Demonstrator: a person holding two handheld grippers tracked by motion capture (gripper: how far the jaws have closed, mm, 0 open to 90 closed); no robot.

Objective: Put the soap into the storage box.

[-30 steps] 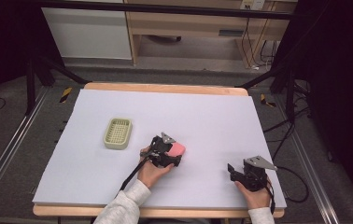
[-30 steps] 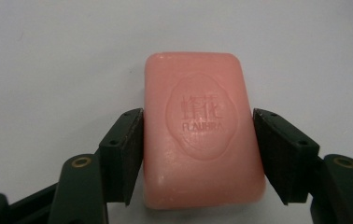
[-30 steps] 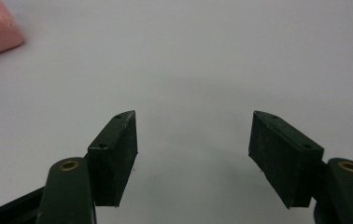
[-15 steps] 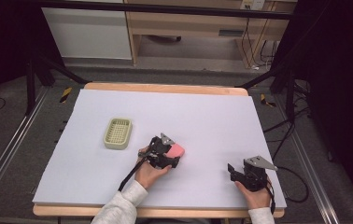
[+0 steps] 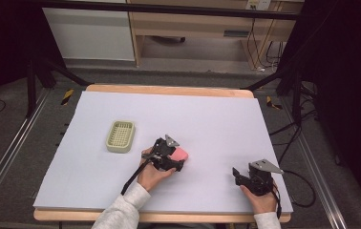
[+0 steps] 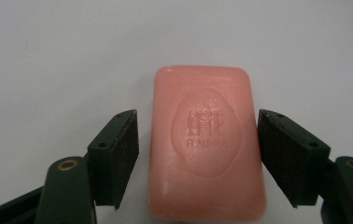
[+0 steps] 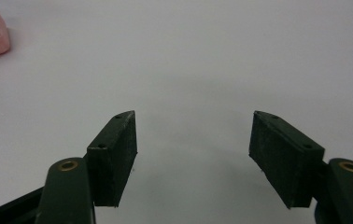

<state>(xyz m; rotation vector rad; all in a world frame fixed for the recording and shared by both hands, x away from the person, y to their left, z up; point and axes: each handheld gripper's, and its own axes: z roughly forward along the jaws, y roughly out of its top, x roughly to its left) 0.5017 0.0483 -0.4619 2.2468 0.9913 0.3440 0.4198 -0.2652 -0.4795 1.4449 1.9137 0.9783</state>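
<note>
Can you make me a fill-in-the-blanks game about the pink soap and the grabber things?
1. The bar of soap is the colour ____.
2. The soap lies between the open jaws of the ____ hand-held gripper.
3. The right hand-held gripper has its jaws ____, with nothing between them.
4. The pale green soap dish has ____ in it.

Missing words: pink; left; open; nothing

A wooden table (image 5: pixel 169 89) is covered by a white sheet (image 5: pixel 217 124). Behind it, a wooden cabinet (image 5: pixel 188 24) is seen; cables (image 5: pixel 293 138) are trailed across the grey floor (image 5: pixel 6 138).
</note>
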